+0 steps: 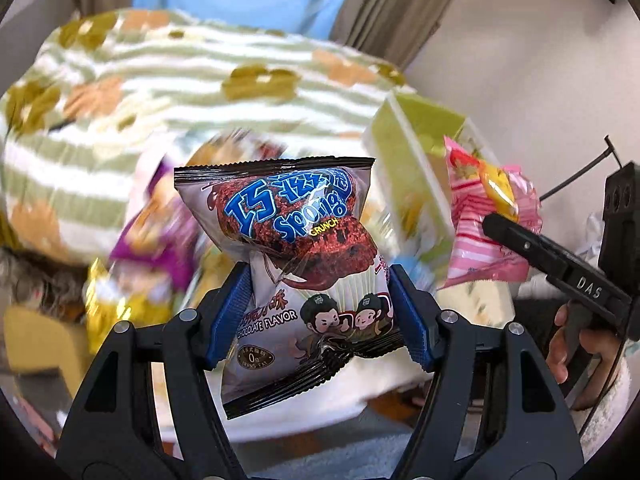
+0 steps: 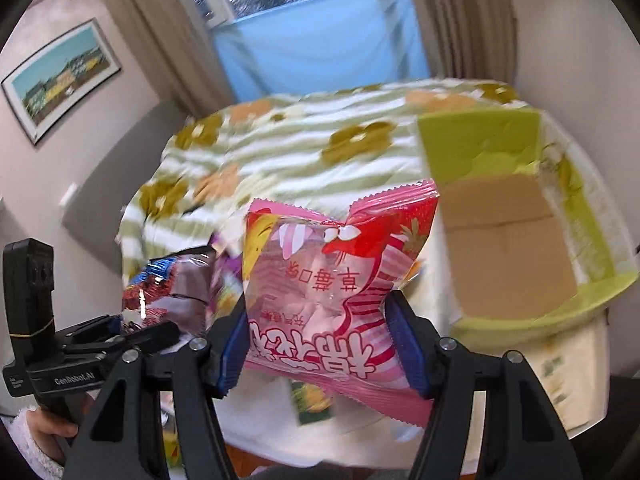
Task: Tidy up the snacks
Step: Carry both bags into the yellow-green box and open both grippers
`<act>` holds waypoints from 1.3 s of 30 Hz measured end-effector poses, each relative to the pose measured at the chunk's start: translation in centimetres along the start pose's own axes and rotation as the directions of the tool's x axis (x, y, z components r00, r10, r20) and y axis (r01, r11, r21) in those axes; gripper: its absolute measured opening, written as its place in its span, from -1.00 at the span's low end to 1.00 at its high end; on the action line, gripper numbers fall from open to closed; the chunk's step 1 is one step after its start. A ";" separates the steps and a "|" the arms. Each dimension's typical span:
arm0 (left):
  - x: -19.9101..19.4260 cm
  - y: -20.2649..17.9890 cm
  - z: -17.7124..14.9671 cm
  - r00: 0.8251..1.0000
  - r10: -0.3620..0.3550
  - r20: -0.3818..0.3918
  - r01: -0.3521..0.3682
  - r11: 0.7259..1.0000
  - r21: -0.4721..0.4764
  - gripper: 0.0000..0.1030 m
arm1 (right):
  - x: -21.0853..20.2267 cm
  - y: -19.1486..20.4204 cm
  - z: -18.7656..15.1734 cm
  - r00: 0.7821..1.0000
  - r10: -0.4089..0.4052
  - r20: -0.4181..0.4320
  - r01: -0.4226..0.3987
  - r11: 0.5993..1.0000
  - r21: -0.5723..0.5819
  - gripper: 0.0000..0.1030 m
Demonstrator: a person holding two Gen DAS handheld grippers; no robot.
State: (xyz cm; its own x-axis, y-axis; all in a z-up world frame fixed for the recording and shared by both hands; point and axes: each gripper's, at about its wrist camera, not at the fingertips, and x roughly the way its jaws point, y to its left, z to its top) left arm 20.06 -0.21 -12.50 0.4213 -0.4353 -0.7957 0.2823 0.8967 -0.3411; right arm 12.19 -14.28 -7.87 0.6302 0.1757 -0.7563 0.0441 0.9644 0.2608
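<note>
1. Between the blue pads of the left gripper (image 1: 320,312) a chocolate sponge-cake packet (image 1: 288,264) is pinched at its lower middle; the jaws are closed to the packet's width, and the film is seen creased inward at the grip.
2. Between the pads of the right gripper (image 2: 320,344) a pink strawberry snack packet (image 2: 336,276) is held the same way, clamped across its lower half, with the upper part standing free beyond the fingertips.
3. Both packets are judged light, air-puffed and slippery-filmed, with soft, crushable contents; a hold across the body is thought adequate, though the flat crimped seams would be a safer place if squeezing is to be avoided.
4. Just beyond and below the left gripper, a blurred heap of loose snacks (image 1: 152,248) is seen on the tablecloth (image 1: 192,80).
5. Ahead and to the right of the right gripper, an open green box (image 2: 480,148) with a cardboard floor is seen, seemingly holding nothing; it is judged the likely destination.
</note>
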 end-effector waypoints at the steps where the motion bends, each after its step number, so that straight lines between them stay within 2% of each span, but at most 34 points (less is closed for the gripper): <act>1: 0.6 -1.2 1.1 1.000 -0.004 0.014 0.004 1.000 0.006 0.27 | -0.4 -1.1 0.6 1.000 -0.009 0.013 0.009 1.000 0.004 0.17; 8: 6.3 -9.3 7.8 0.998 -0.048 0.039 0.047 0.999 0.010 0.27 | -1.8 -9.0 5.1 0.998 -0.043 0.047 0.043 0.999 0.005 0.17; 11: 10.2 -13.3 10.8 0.998 -0.051 0.037 0.050 0.998 0.026 0.27 | -2.2 -12.9 7.2 0.998 -0.045 0.053 0.045 0.999 0.013 0.17; 17: 17.9 -19.1 14.4 0.998 -0.055 -0.011 0.056 0.998 0.037 0.27 | -1.3 -18.4 10.5 0.999 -0.037 0.018 0.036 0.999 0.023 0.17; 20: 21.8 -21.2 15.6 0.999 -0.029 -0.046 0.031 0.998 0.054 0.27 | -0.4 -20.3 11.5 0.999 -0.032 -0.005 0.032 0.999 0.018 0.17; 26: 26.6 -22.9 16.9 0.996 0.038 -0.078 -0.029 0.994 0.110 0.28 | 0.9 -23.9 12.2 0.999 -0.016 -0.030 0.017 0.998 0.064 0.17; 28: 27.5 -22.9 16.8 0.993 0.067 -0.093 -0.055 0.990 0.129 0.36 | 1.4 -24.6 12.3 0.999 -0.013 -0.035 0.015 0.997 0.080 0.18; 29: 28.4 -23.1 17.0 0.991 0.089 -0.105 -0.073 0.987 0.144 0.55 | 1.5 -24.9 12.4 0.999 -0.013 -0.037 0.016 0.996 0.084 0.17; 30: 28.4 -23.0 16.8 0.989 0.102 -0.104 -0.085 0.985 0.151 0.84 | 1.7 -25.1 12.3 0.999 -0.016 -0.039 0.019 0.996 0.091 0.17; 32: 27.9 -22.8 16.5 0.990 0.113 -0.078 -0.099 0.981 0.168 1.00 | 1.8 -25.2 12.3 0.999 -0.021 -0.040 0.025 0.994 0.102 0.17; 35: 27.4 -22.4 16.0 0.987 0.137 -0.081 -0.119 0.974 0.190 1.00 | 1.9 -25.3 12.1 0.998 -0.034 -0.050 0.040 0.993 0.113 0.17; 39: 25.5 -21.3 14.9 0.988 0.125 -0.088 -0.108 0.978 0.176 1.00 | 2.0 -24.8 12.1 0.997 -0.059 -0.056 0.065 0.992 0.111 0.18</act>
State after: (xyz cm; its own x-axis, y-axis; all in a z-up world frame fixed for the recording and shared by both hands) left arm 37.61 -31.66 -18.11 0.3762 -0.3109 -0.8728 0.3820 0.9103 -0.1596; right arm 21.70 -40.21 -8.58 0.5819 0.1297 -0.8028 0.1708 0.9457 0.2766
